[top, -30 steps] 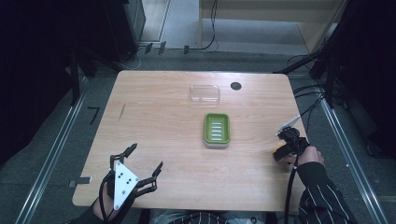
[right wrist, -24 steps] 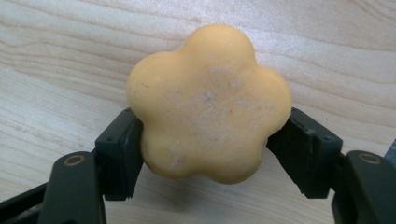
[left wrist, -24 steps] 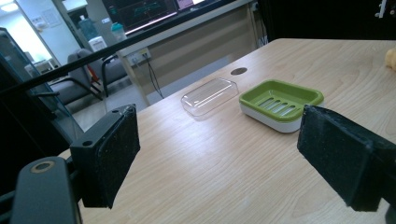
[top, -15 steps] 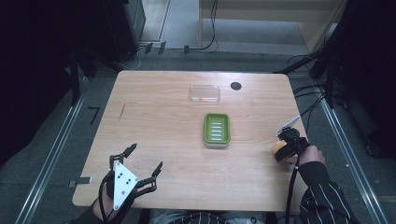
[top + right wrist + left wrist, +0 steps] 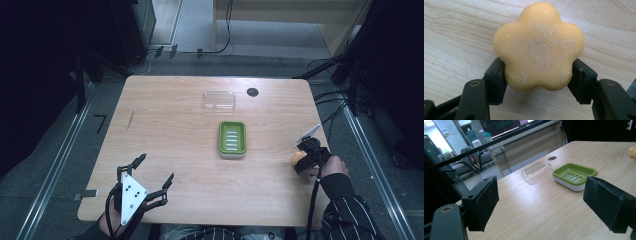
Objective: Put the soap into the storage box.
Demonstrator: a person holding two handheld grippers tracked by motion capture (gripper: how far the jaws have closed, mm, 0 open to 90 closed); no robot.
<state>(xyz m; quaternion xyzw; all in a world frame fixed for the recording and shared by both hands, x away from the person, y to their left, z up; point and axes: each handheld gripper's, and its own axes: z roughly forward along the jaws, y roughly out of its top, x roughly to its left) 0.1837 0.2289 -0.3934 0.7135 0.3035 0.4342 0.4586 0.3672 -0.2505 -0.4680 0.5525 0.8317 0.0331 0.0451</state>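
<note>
Two black jaws of the right gripper (image 5: 537, 80) clamp the flower-shaped orange soap (image 5: 538, 47) between them, one pad on each side, near the desk's (image 5: 170, 130) right edge; the jaws have just been closing. Left gripper (image 5: 152, 172) jaws stand open.

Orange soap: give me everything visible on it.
The orange soap is a flower-shaped bar with five rounded lobes, matte and waxy-looking, with pale whitish speckles on its upper face. It lies flat on the wooden table, near the right edge, to the right of the green soap dish and apart from it. The right gripper is shut on it, its pads pressing the two lower sides. In the high view it shows as a small orange spot at the gripper's tip.
</note>
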